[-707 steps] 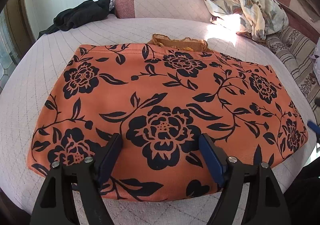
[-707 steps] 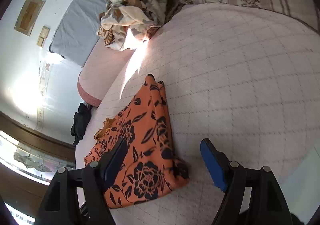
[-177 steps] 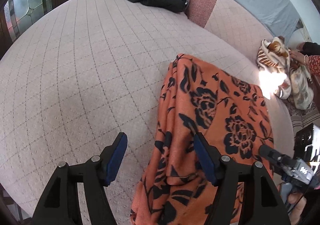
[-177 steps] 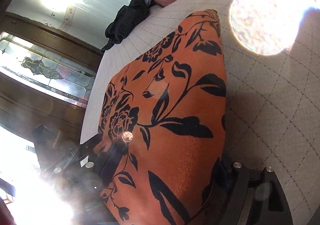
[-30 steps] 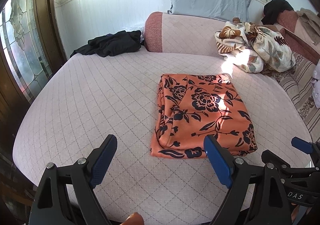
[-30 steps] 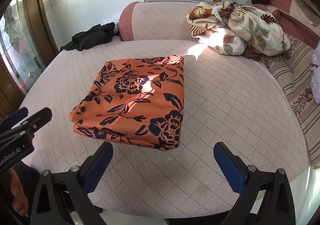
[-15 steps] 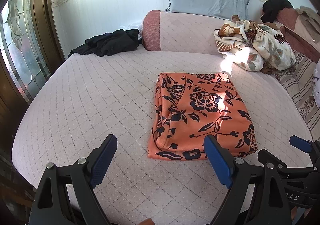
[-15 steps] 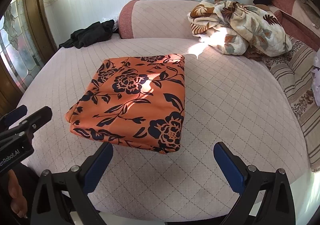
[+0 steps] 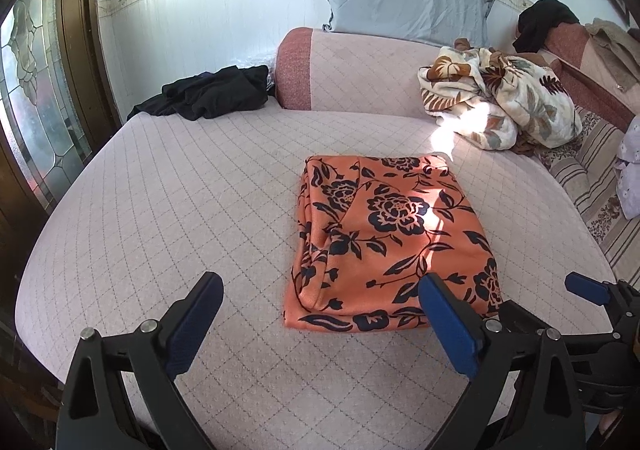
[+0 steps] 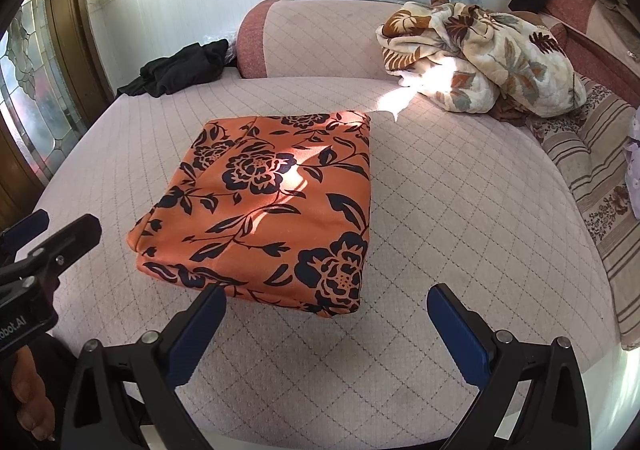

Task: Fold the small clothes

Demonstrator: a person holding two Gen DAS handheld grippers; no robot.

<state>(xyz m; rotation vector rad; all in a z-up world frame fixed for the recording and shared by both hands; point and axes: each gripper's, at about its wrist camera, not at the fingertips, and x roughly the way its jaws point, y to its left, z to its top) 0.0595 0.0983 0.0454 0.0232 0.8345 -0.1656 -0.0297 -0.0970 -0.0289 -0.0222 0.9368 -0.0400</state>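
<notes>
Folding looks finished: orange black-flowered cloth lying squared on the pink quilted bed, left gripper just widened, right gripper spread, both empty.

I see folded garment mid-bed: orange, navy-black peony and leaf print. Bed cover pale pink, grey diamond quilting. Far bolster same pink, brick-red left end. Pillow behind it grey-blue. Far left, black clothes heap. Far right, cream blanket with brown and grey leaves. Right edge, beige-brown striped floral bedding. My pads blue on black arms.
</notes>
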